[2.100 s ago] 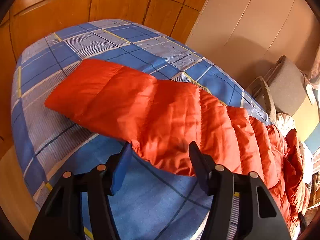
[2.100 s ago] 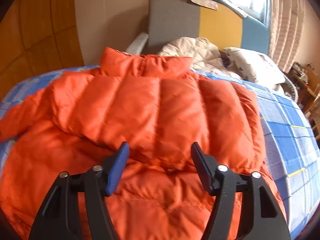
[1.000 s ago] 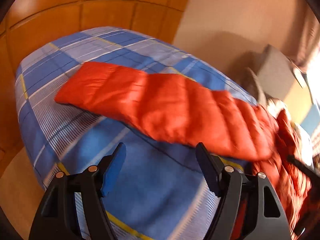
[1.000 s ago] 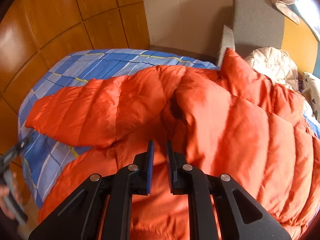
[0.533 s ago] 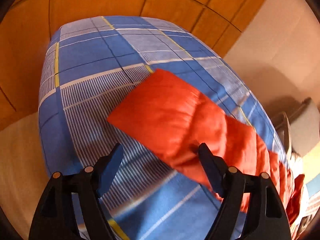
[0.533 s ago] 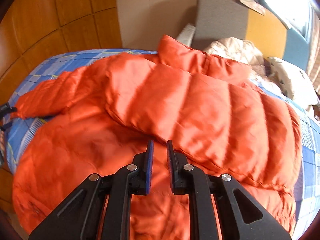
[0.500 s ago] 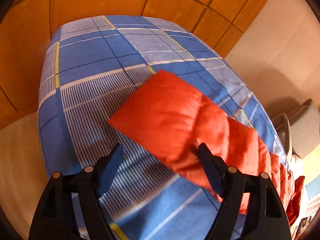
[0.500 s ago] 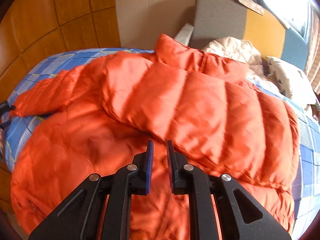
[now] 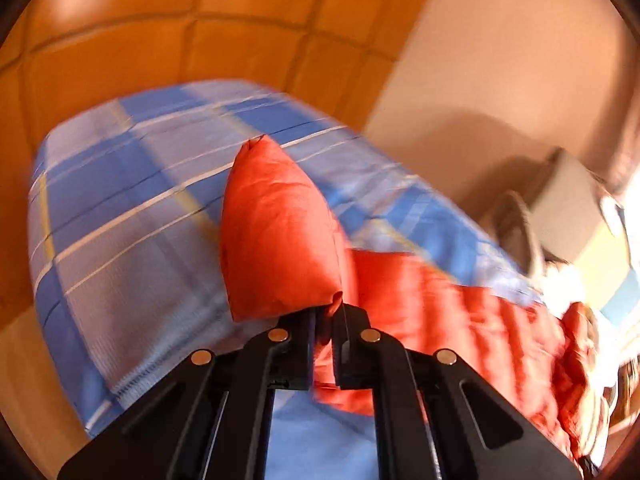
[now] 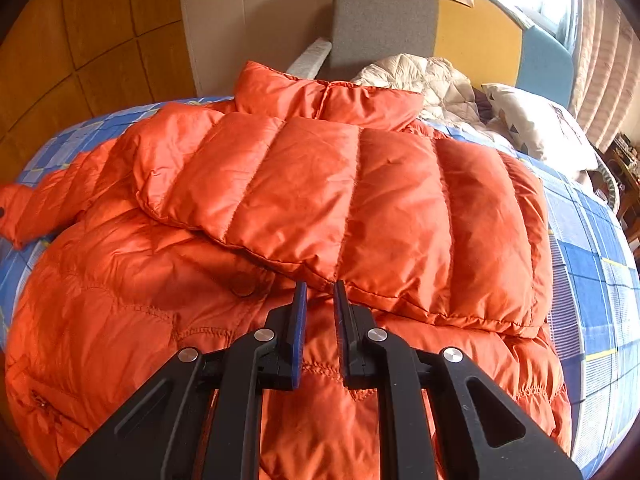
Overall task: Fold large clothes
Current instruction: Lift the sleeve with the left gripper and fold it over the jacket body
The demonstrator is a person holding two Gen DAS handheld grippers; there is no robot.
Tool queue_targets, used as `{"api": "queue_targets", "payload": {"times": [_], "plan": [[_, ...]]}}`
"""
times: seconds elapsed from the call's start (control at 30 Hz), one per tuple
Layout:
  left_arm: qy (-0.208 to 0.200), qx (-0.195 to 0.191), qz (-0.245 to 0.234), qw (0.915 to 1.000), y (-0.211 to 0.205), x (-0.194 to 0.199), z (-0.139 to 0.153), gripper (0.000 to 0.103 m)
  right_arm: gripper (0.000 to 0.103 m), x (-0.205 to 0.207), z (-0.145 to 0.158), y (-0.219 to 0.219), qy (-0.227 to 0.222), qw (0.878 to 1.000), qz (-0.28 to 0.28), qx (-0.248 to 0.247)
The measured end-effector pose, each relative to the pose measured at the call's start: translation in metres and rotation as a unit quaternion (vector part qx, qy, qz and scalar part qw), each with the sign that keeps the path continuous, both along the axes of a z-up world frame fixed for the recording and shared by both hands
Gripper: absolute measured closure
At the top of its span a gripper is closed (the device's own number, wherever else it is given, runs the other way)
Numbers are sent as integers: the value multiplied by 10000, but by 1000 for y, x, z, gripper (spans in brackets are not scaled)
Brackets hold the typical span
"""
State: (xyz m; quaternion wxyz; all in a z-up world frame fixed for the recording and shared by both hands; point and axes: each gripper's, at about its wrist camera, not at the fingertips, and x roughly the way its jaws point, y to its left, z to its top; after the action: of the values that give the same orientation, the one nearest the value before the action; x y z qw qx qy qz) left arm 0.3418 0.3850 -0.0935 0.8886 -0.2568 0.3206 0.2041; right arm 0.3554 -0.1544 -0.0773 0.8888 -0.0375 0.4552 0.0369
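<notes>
An orange puffer jacket (image 10: 304, 200) lies spread on a bed with a blue checked sheet (image 10: 592, 240). One sleeve is folded across its chest. My left gripper (image 9: 325, 312) is shut on the cuff end of the other sleeve (image 9: 276, 240) and holds it lifted off the sheet (image 9: 120, 220). That sleeve shows at the far left of the right wrist view (image 10: 36, 204). My right gripper (image 10: 320, 292) is shut and empty, hovering over the jacket's front just below the folded sleeve.
Wooden wall panels (image 9: 160, 40) stand behind the bed's far end. A grey, yellow and blue headboard (image 10: 440, 32), a cream quilted garment (image 10: 420, 76) and a patterned pillow (image 10: 532, 124) lie beyond the jacket's collar. The bed's edge falls away at the left (image 9: 60, 340).
My left gripper has closed on the sleeve's cuff and lifted it. My right gripper stays shut and has shifted slightly over the jacket front.
</notes>
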Motion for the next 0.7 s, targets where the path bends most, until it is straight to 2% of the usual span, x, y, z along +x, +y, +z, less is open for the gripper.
{"api": "queue_targets", "payload": {"times": [0.1,0.27,0.43,0.7], "plan": [[-194,172,-499,9984,-39,12,21,98,90,-3,0,-2,-27,10000,-10,10],[-504,383,-1510,9865,-124,34,49,98,90,-10,5,-9,-93,9999,-48,103],[-558,475,-2232,9720,-196,48,57,98,90,-18,10,-18,-179,9997,-86,143],[-540,457,-3002,9513,-274,53,55,98,90,-27,13,-40,-197,9991,-253,275]]}}
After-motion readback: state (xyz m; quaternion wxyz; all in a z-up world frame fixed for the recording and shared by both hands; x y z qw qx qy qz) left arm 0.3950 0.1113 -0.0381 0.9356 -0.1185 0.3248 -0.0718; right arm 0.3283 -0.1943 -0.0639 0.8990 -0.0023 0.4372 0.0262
